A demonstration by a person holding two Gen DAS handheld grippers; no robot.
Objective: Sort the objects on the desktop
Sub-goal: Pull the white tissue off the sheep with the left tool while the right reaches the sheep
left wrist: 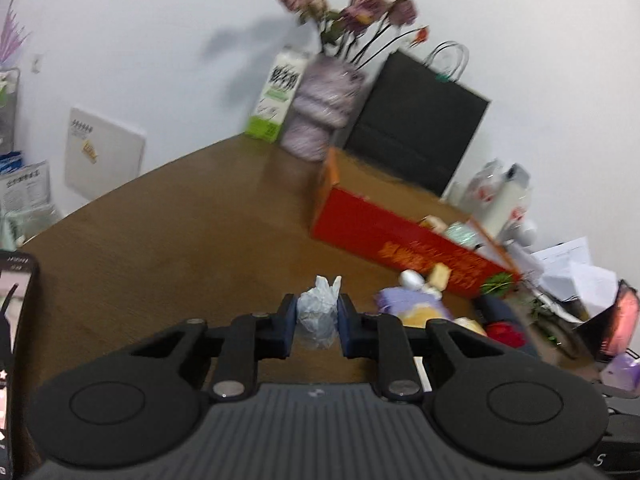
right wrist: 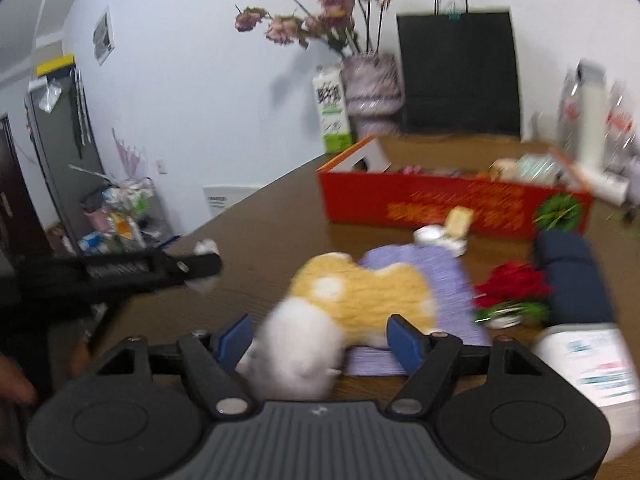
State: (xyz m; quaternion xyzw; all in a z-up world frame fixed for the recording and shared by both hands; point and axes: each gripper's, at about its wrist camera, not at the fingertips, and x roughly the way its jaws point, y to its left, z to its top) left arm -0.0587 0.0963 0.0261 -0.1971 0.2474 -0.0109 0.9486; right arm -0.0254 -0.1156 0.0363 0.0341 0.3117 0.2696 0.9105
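My left gripper (left wrist: 317, 316) is shut on a crumpled white tissue (left wrist: 318, 312) and holds it above the brown table (left wrist: 160, 248). It also shows in the right wrist view (right wrist: 206, 266) at the left, with the tissue (right wrist: 204, 246) at its tip. My right gripper (right wrist: 320, 340) is open, its jaws either side of a yellow and white plush toy (right wrist: 340, 304) that lies on a purple cloth (right wrist: 432, 268). A red open box (right wrist: 452, 204) with several small items in it stands behind; it also shows in the left wrist view (left wrist: 400, 236).
A vase of flowers (right wrist: 370, 88), a milk carton (right wrist: 332, 112) and a black paper bag (right wrist: 458, 76) stand at the back. Red flowers (right wrist: 508, 284), a dark blue roll (right wrist: 568, 276), a white tub (right wrist: 592, 368) and small white jars (right wrist: 436, 236) lie to the right. A phone (left wrist: 14, 340) is at the left.
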